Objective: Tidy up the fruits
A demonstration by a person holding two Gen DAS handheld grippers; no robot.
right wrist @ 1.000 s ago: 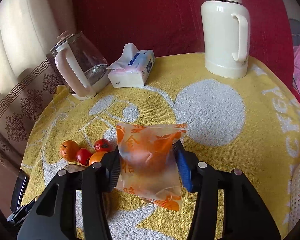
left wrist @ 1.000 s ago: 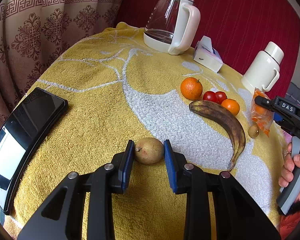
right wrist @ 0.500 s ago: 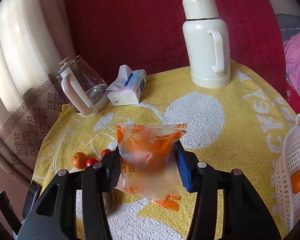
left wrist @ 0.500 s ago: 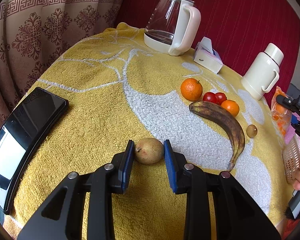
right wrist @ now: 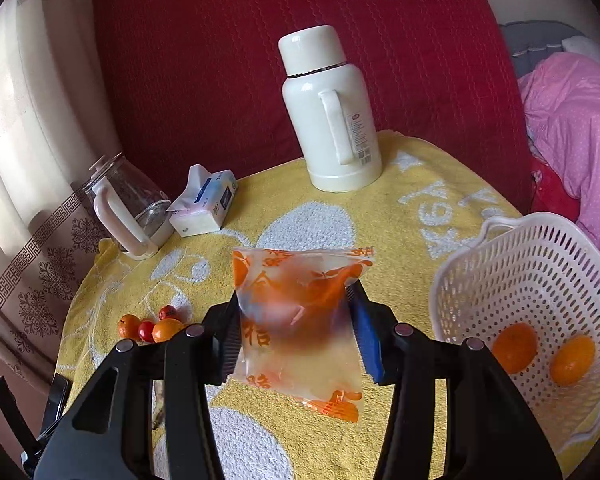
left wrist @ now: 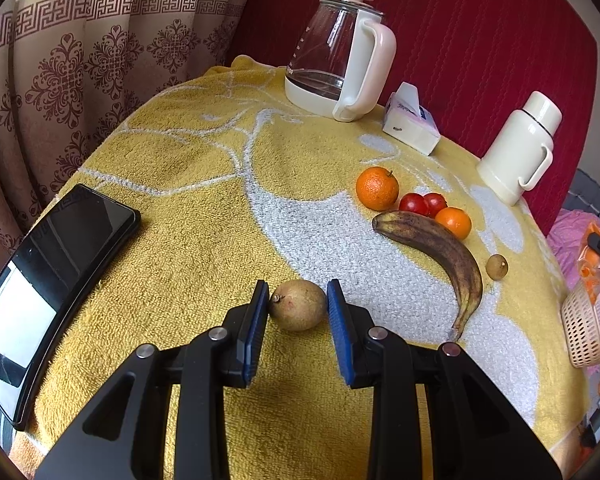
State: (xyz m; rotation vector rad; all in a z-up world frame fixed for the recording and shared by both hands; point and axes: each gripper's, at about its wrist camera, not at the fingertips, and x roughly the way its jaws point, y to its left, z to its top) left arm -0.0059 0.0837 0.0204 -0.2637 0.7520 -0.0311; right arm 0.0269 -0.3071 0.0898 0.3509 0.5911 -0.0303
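A round brown fruit (left wrist: 298, 305) sits on the yellow towel between the blue pads of my left gripper (left wrist: 297, 285), which is shut on it. Further right lie a big orange (left wrist: 377, 188), two red tomatoes (left wrist: 414, 203), a small orange (left wrist: 454, 222), a dark banana (left wrist: 440, 248) and a small brown fruit (left wrist: 497, 267). My right gripper (right wrist: 293, 296) is shut on a clear bag with orange print (right wrist: 300, 320), held in the air above the towel. Just right of it stands a white perforated basket (right wrist: 540, 248) holding two oranges (right wrist: 514, 347).
A glass kettle (left wrist: 336, 68), a tissue pack (left wrist: 410, 124) and a white thermos (right wrist: 330, 120) stand along the back edge against a red backrest. A dark phone (left wrist: 60, 264) lies at the towel's left edge. Pink bedding (right wrist: 572, 120) lies beyond the basket.
My right gripper has carried the bag to the right, away from the fruit group, and the white basket has come into its view. The left gripper and the brown fruit have stayed put.
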